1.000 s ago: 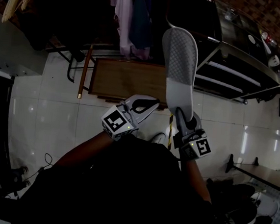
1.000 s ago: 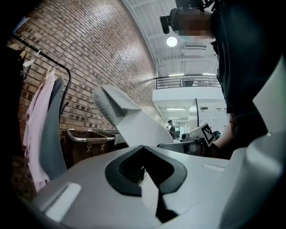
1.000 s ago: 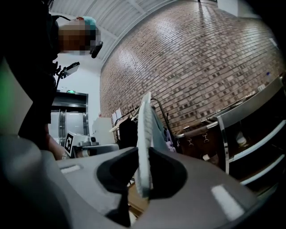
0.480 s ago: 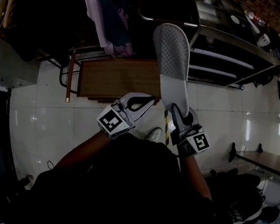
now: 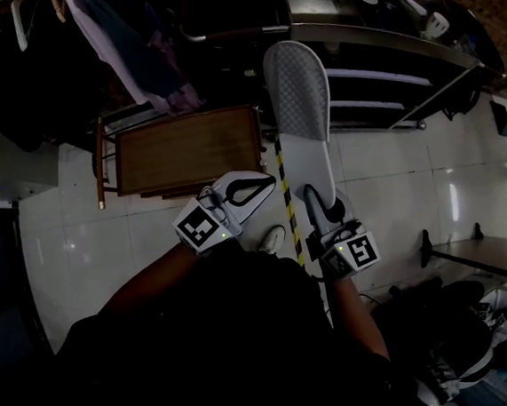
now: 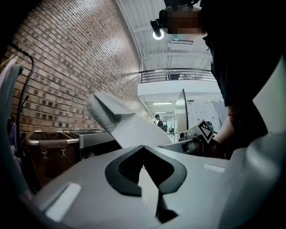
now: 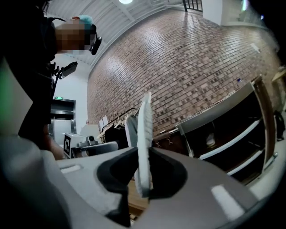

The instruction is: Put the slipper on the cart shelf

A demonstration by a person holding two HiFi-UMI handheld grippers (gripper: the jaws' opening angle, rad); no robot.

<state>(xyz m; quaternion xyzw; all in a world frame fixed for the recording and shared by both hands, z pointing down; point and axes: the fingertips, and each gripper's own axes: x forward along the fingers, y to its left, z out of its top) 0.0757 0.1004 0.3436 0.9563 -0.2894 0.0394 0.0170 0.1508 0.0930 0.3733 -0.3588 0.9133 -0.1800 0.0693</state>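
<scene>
While we look down over the pale tiled floor [image 5: 416, 186], the biggest thing ahead is the metal cart [image 5: 382, 76], lying at twelve to one o'clock with its shelf rails showing as bright bars and dark gaps between them. Hanging garments [image 5: 119, 24] fill the eleven o'clock corner, and a wooden panel on a metal frame [image 5: 192, 147] sits at about ten o'clock, well apart from the cart.

We carry the slipper [image 5: 302, 113] in the air, ribbed sole turned up toward us. Its long axis runs from five o'clock, where it is gripped, to eleven o'clock, where its rounded far end overlaps the near edge of the cart in the head view. How close it really stands to the cart we cannot judge.

Our right hand-held gripper [image 5: 320, 204] is clenched on the slipper's near end. Its own view shows the slipper [image 7: 144, 134] edge-on, upright and pinched between the pads [image 7: 142, 170]. Our left hand-held gripper [image 5: 259, 189] sits just beside it at nine o'clock, jaws together with nothing between them [image 6: 144, 150].

We judge the right hand to be the one that matters: the shelves open at twelve to one o'clock from it, so the slipper should go in far end first.
</scene>
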